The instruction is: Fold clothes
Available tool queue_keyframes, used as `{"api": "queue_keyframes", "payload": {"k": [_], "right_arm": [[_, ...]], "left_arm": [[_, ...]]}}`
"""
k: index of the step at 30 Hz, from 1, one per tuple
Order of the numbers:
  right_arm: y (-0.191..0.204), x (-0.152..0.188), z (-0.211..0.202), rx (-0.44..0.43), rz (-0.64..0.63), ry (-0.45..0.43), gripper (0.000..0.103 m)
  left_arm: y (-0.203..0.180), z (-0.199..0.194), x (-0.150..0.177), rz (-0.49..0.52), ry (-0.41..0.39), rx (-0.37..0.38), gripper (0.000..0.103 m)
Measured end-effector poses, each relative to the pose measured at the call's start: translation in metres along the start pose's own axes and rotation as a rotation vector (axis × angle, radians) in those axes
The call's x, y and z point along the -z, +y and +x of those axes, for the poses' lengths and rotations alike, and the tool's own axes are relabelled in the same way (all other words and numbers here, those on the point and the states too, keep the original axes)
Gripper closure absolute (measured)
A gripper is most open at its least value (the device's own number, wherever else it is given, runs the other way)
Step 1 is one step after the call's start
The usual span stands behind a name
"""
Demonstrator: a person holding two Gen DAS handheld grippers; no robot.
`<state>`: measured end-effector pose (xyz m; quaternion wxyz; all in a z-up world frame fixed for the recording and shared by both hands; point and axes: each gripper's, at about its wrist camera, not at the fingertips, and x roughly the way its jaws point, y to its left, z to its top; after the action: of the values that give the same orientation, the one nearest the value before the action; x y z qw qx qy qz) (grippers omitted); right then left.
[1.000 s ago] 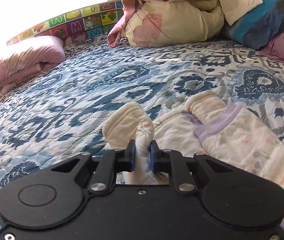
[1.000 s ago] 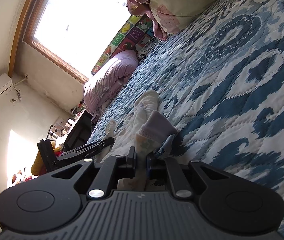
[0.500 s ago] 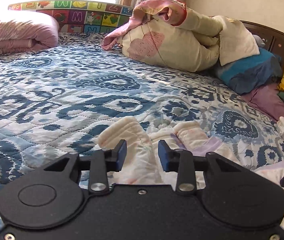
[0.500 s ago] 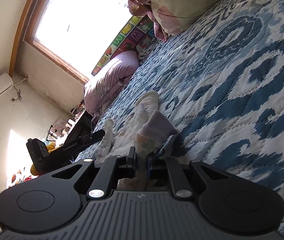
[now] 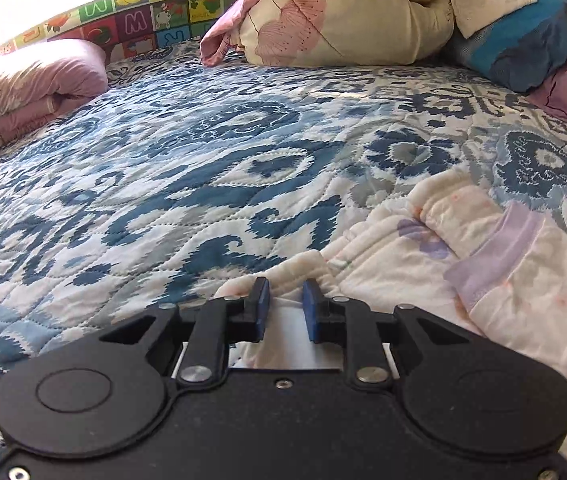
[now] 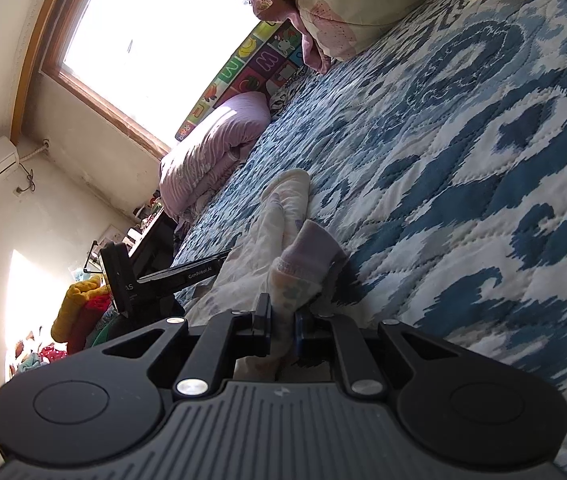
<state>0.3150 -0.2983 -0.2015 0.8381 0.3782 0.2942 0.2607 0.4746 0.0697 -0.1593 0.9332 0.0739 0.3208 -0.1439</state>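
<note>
Clothes here means one small cream floral garment (image 5: 423, 248) with a lilac cuff, lying on the near right part of a blue-and-white quilted bedspread (image 5: 203, 168). Across the bed from left to right are a rolled pink quilt (image 5: 31, 88), an alphabet play mat (image 5: 131, 16) under the bright window, a heaped cream duvet (image 5: 343, 12) and a blue pillow (image 5: 531, 44). The left gripper (image 5: 286, 308) has just been closing, jaws slightly apart with the garment's edge between them, pads not clearly pressing, while the right gripper (image 6: 282, 326) is clamped on a fold of it.
</note>
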Motion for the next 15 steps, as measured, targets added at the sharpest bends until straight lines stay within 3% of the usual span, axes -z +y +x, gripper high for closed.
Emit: {"api": "queue_keyframes", "payload": {"k": [4, 6, 10, 15], "right_arm": [[0.0, 0.0, 0.001, 0.006, -0.001, -0.003, 0.089], [0.001, -0.001, 0.002, 0.007, -0.002, -0.007, 0.089], [0.002, -0.001, 0.002, 0.01, -0.004, -0.014, 0.089], [0.001, -0.001, 0.0, 0.009, -0.002, -0.023, 0.089]], "left_arm": [[0.01, -0.018, -0.01, -0.061, -0.059, 0.033, 0.084], [0.004, -0.013, -0.01, -0.06, -0.044, 0.046, 0.084], [-0.02, 0.0, -0.003, 0.041, -0.005, -0.033, 0.083], [-0.015, -0.064, -0.014, -0.019, -0.109, -0.019, 0.083]]}}
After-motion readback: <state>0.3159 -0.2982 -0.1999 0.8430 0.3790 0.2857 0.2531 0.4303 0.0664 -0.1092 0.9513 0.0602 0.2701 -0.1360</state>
